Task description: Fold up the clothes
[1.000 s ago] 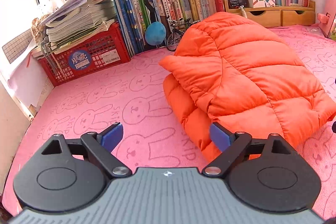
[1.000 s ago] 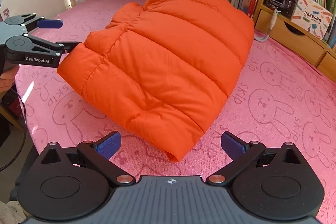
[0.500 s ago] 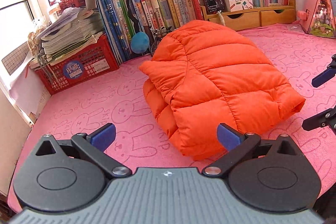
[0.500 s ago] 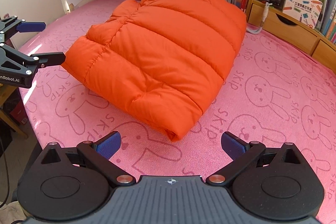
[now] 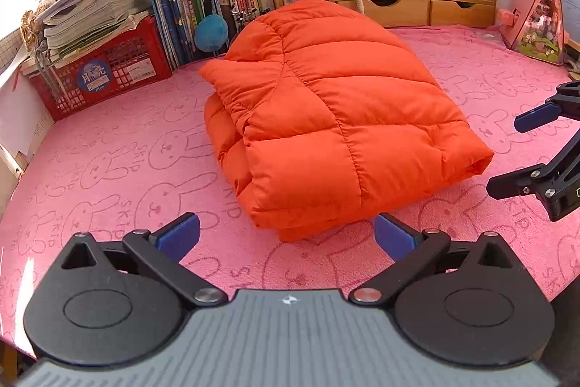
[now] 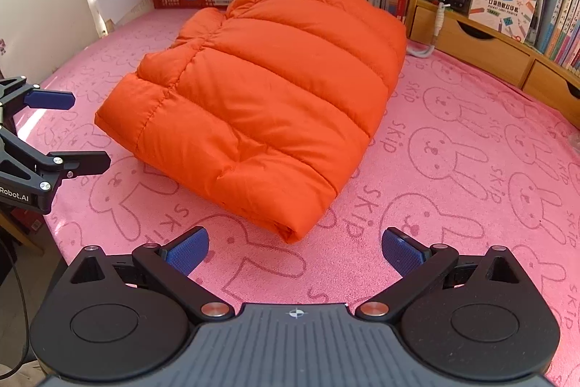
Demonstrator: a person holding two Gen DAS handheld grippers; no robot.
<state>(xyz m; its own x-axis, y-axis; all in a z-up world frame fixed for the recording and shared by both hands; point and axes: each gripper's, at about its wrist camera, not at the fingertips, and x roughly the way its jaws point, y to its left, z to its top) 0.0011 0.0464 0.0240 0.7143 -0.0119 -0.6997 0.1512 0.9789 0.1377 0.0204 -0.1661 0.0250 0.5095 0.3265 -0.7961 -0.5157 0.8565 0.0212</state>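
Jacket [image 5: 326, 118] folded on desk [image 5: 108, 169]: puffy, light, slippery, springs back. I'd pinch corner seam. Left gripper [image 5: 286, 236], right gripper [image 6: 295, 251]: fingers spread, empty.

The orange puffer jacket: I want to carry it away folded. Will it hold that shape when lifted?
Probably not: the orange puffer jacket looks puffy and soft, so its stacked layers would likely spring open. Its smooth shell may slip; it seems light for its bulk.
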